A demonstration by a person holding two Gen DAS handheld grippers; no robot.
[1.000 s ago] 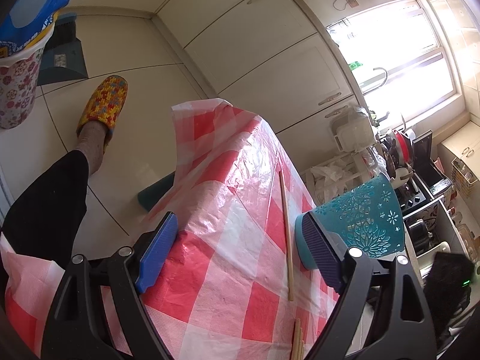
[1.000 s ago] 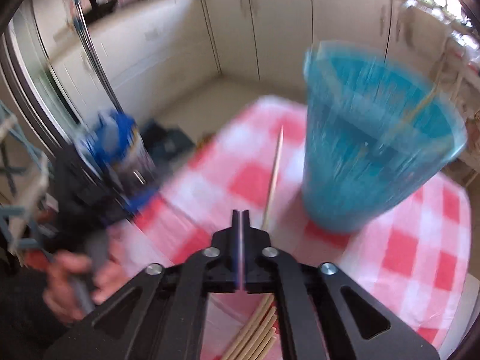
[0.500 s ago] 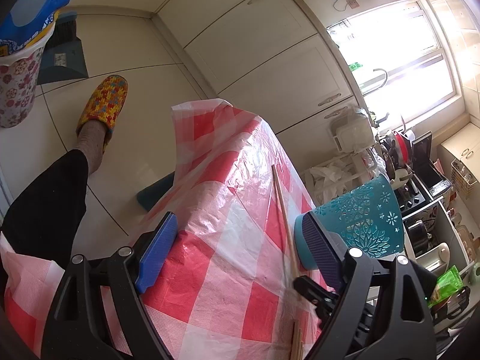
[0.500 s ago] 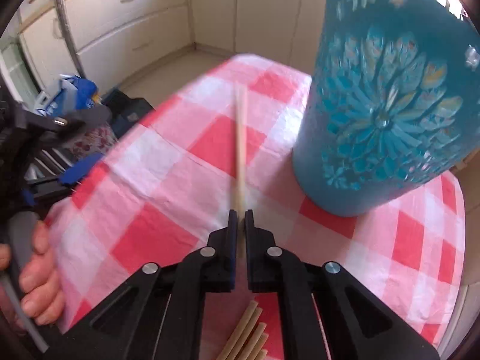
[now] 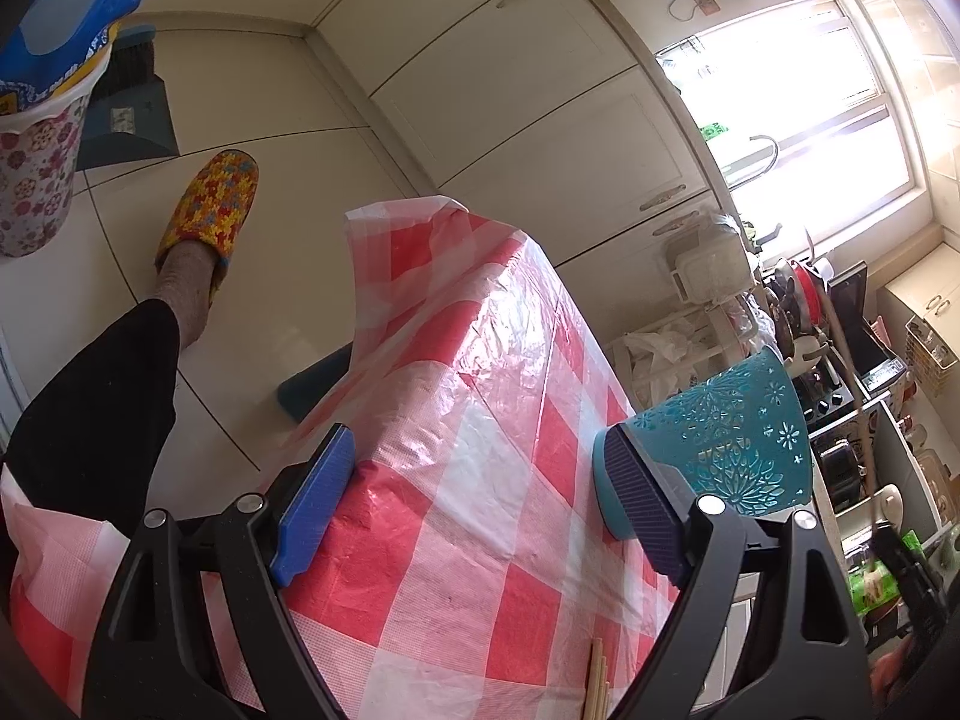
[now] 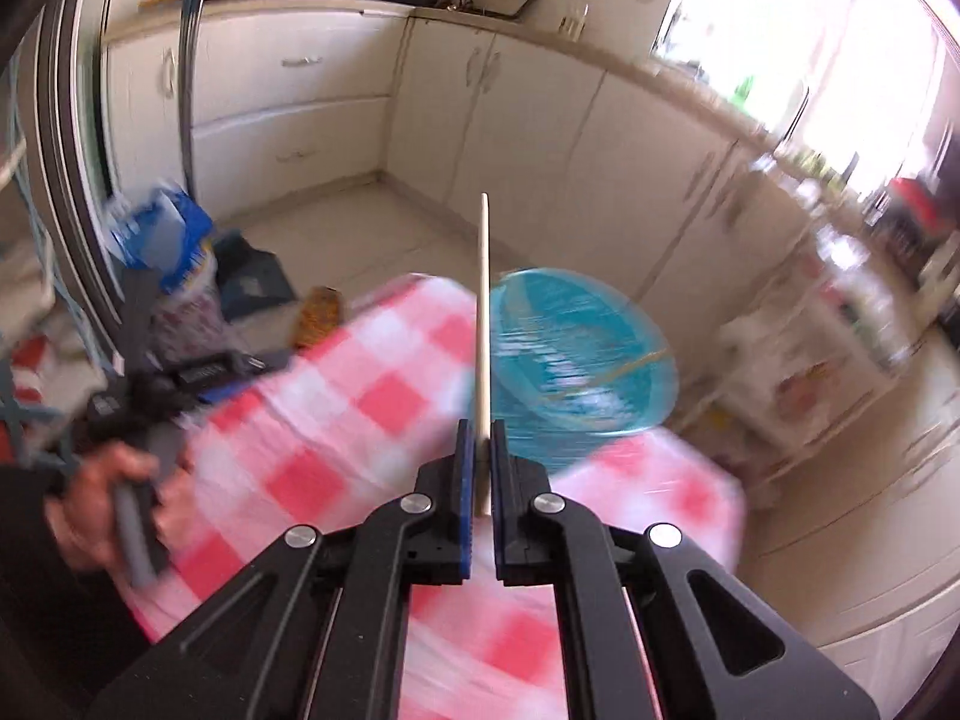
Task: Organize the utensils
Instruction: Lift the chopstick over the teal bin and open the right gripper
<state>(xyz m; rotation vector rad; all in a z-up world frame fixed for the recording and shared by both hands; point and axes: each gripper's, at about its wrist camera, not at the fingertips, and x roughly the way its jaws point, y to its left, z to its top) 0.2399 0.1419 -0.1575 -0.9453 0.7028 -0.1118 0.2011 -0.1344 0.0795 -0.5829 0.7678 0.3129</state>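
Observation:
My right gripper [image 6: 482,450] is shut on a single wooden chopstick [image 6: 483,324], held in the air and pointing away from me over the red-and-white checked table [image 6: 336,420]. Just beyond and to the right stands the teal patterned cup [image 6: 582,354], seen from above, with a thin stick leaning inside it. My left gripper [image 5: 480,504] is open and low over the table's near end, nothing between its blue pads; the cup [image 5: 732,438] sits just past its right finger. Several more chopsticks [image 5: 597,684] poke in at the bottom edge.
A person's leg and patterned slipper [image 5: 210,210] stand left of the table. A floral bin [image 5: 36,180] and a dustpan [image 5: 129,120] are on the floor beyond. Cream cabinets [image 5: 540,90] line the walls, and a cluttered rack [image 5: 804,300] stands to the right.
The right gripper closed on the chopstick that lay beside the cup and lifted it off the cloth. The left gripper has stayed where it was, open.

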